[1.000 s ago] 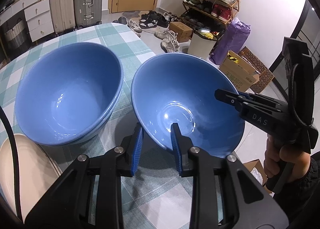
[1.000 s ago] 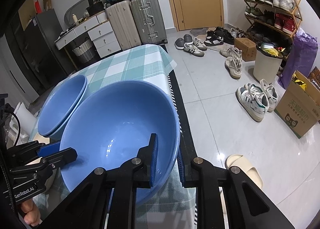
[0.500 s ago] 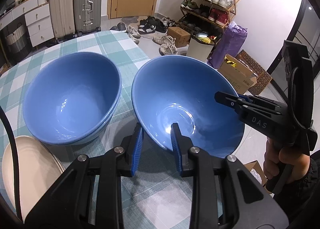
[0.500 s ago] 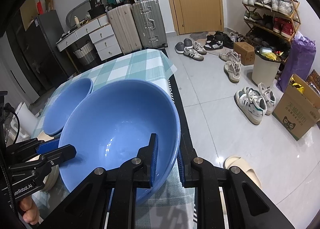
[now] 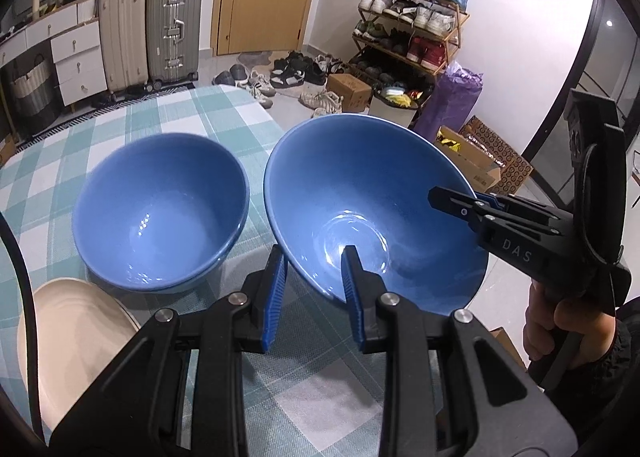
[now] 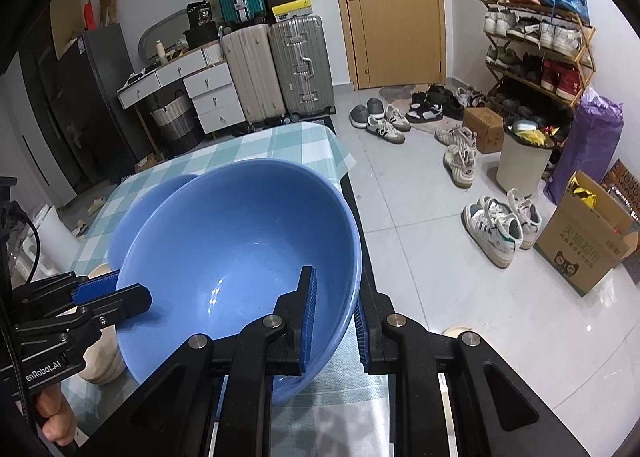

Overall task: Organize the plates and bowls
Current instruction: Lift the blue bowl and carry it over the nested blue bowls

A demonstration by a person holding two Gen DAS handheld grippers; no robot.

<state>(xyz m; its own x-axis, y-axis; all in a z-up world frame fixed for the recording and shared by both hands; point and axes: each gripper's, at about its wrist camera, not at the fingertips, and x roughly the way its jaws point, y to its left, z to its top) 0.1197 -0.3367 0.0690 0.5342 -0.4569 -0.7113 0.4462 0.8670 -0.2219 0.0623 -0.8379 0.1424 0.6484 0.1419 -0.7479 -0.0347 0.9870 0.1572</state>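
Observation:
A large blue bowl (image 5: 372,213) hangs in the air above the checked table (image 5: 192,117), held at two rims. My left gripper (image 5: 314,281) is shut on its near rim. My right gripper (image 6: 334,313) is shut on its right rim; it shows in the left wrist view (image 5: 472,203) too. The bowl fills the right wrist view (image 6: 240,253), tilted, with my left gripper (image 6: 104,293) at its left rim. A stack of blue bowls (image 5: 160,213) stands on the table to the left, also in the right wrist view (image 6: 132,217). A cream plate (image 5: 68,341) lies at the near left.
The table's right edge (image 6: 348,185) drops to a tiled floor with shoes (image 6: 496,225), a cardboard box (image 6: 588,241) and a bin (image 6: 524,157). Suitcases (image 5: 152,33) and a white drawer unit (image 5: 76,57) stand beyond the table's far end.
The held bowl has risen with both grippers. The stacked bowls and the table look smaller and farther below. Both grips are unchanged.

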